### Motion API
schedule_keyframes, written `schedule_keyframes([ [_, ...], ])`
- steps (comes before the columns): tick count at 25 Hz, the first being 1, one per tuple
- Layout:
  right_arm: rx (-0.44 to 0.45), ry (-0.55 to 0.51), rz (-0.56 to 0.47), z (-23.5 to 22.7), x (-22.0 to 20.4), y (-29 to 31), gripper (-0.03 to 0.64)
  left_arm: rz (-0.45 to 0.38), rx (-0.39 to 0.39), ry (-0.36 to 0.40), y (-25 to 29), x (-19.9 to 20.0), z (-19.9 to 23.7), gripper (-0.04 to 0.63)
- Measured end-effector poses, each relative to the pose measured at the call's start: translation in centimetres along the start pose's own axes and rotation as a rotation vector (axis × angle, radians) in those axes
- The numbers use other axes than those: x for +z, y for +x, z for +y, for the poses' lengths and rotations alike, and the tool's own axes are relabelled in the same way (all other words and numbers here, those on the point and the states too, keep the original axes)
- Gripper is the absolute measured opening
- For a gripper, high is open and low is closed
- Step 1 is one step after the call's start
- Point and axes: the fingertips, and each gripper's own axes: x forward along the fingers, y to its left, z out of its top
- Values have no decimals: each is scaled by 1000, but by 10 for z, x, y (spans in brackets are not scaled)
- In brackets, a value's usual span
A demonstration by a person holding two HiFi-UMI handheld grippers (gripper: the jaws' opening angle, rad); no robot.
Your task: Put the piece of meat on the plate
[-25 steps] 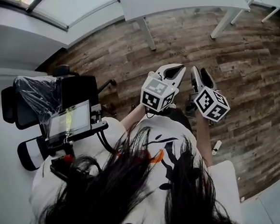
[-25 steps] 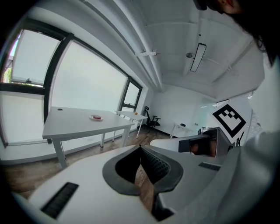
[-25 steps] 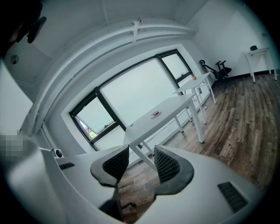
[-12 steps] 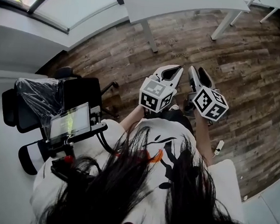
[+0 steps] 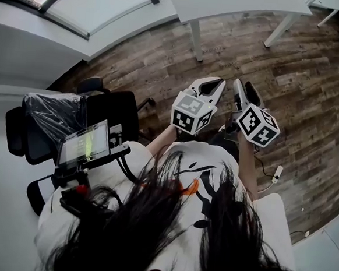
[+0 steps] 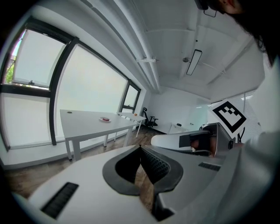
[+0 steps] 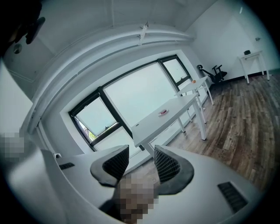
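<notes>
The left gripper and right gripper are held side by side before the person's chest, pointing forward and slightly down over the wooden floor. The left's jaws are pressed together and empty; the right's stand a little apart, nothing between them. Far ahead of both, on a white table, sits the plate with a reddish piece on it. A black chair and a screen lie left of the left gripper. The marker cubes carry black-and-white squares.
</notes>
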Motion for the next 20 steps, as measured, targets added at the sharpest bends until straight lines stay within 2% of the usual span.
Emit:
schedule_keyframes([
  [4,-23,-17,-20,32,-27,-14,187,-2,-33,13,-37,-14,7,6],
  [11,-53,-20,-3,32,-35,-23,187,4,-60,20,-42,-13,-2,6],
  [20,-50,-43,8,41,-44,-28,187,-13,-38,12,-56,-14,3,6],
])
